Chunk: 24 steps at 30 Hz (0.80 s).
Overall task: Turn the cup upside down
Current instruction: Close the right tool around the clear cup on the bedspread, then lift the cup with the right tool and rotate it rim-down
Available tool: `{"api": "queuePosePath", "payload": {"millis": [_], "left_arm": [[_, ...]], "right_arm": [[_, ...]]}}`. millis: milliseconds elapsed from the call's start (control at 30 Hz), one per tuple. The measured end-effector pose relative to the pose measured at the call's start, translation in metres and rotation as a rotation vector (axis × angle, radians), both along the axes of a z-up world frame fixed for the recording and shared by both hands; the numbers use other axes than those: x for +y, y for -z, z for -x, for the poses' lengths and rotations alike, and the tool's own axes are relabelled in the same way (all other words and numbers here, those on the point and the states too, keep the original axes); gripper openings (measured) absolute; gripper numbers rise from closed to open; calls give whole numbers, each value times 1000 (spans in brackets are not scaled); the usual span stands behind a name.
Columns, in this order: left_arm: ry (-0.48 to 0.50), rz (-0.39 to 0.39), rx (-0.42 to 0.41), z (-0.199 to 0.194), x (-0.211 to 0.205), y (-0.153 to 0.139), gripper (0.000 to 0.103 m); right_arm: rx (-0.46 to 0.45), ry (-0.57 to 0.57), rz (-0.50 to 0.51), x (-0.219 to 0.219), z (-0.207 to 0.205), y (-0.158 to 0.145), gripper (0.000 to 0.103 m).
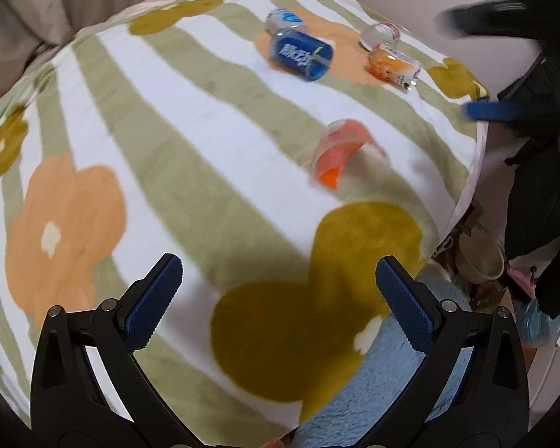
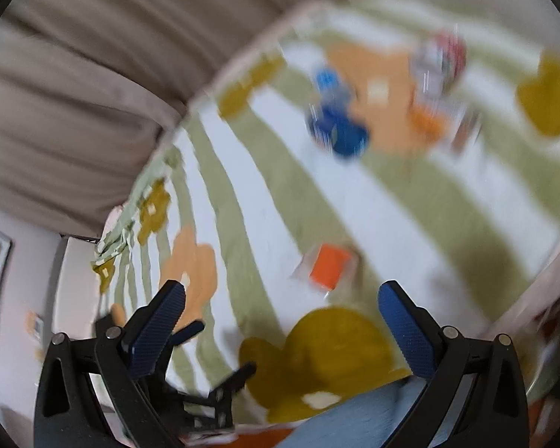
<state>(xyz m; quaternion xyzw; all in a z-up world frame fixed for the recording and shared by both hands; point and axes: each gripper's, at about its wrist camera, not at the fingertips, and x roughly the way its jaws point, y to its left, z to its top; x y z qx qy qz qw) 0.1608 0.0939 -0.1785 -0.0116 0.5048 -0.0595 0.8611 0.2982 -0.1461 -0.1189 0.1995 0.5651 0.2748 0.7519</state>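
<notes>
Several small cups lie on their sides on a flowered blanket (image 1: 190, 119). A clear cup with an orange label (image 1: 341, 153) is the nearest, in mid view; it also shows in the blurred right wrist view (image 2: 326, 267). A blue cup (image 1: 302, 54) and an orange-printed clear cup (image 1: 394, 65) lie farther back. My left gripper (image 1: 280, 298) is open and empty, hovering above the near blanket. My right gripper (image 2: 282, 321) is open and empty, above the blanket just short of the orange-label cup; it also shows blurred in the left wrist view (image 1: 504, 74) at the right edge.
Two more clear cups (image 1: 283, 18) (image 1: 379, 33) lie at the back. The blanket's edge (image 1: 470, 171) drops off at the right onto floor clutter (image 1: 481, 257). A curtain (image 2: 93, 86) hangs behind. A light blue cloth (image 1: 373, 392) lies at the near edge.
</notes>
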Motion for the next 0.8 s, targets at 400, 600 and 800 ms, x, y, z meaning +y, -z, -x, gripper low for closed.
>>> {"api": "queuePosePath", "payload": {"millis": [400,600,800], "left_arm": [[-57,51,16,21,50,20,103],[-47,80,39,20,51,34,103],[-58,95,25,20,51,36,103]], "right_arm": [[290,13,164,61,-49,101,81],[305,9,215,61,-53,115,64],[129,-10,202,59,-45,93,64]]}}
